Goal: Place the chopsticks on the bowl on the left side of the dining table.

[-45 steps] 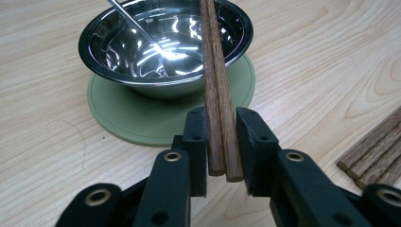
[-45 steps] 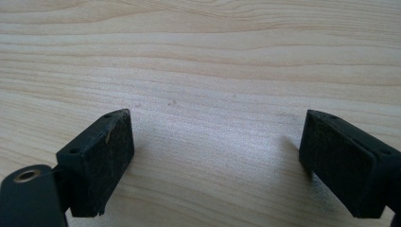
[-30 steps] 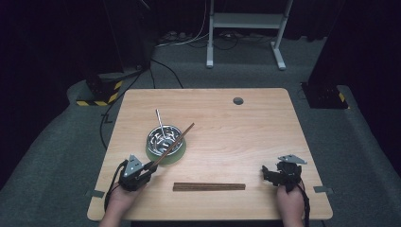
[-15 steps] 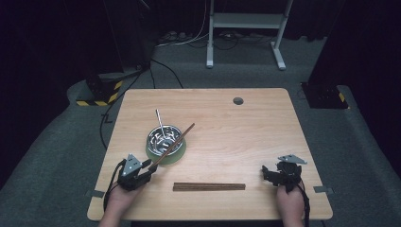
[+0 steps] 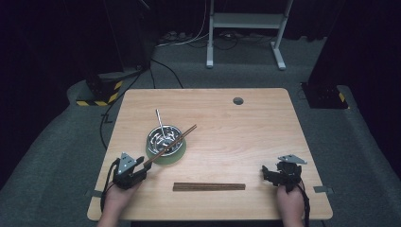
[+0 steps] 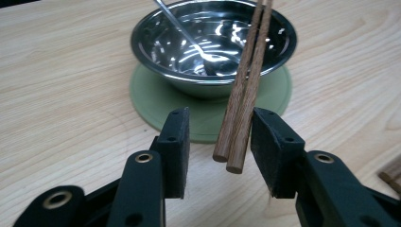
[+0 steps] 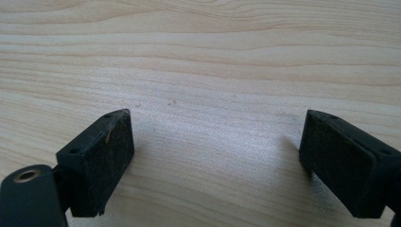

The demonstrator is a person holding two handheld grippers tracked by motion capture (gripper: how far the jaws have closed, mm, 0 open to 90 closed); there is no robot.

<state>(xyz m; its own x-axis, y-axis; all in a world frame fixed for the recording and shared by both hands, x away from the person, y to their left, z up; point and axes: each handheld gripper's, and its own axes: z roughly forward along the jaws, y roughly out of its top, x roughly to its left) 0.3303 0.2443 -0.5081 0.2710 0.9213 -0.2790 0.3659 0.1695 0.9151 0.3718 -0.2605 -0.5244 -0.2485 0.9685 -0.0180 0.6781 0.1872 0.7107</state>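
A steel bowl point(image 5: 164, 138) point(image 6: 213, 42) stands on a round green mat point(image 5: 168, 157) point(image 6: 161, 101) at the table's left. A metal spoon point(image 5: 161, 124) point(image 6: 184, 30) lies in it. A pair of brown chopsticks point(image 5: 175, 140) point(image 6: 246, 90) leans across the bowl's rim. Their near ends hang between the jaws of my left gripper point(image 5: 142, 164) point(image 6: 219, 137). Those jaws have just been opening, and the pads stand clear of the sticks. My right gripper point(image 5: 267, 172) point(image 7: 215, 142) rests open over bare wood at the front right.
A long dark wooden strip point(image 5: 209, 187) point(image 6: 390, 172) lies near the front edge between the two hands. A round cable hole point(image 5: 238, 100) is at the table's back right. Beyond the table, cables and a white stand's feet point(image 5: 246, 61) are on the grey floor.
The left gripper has edged slightly back from the bowl. The chopsticks stay propped on the rim. The right gripper has not moved.
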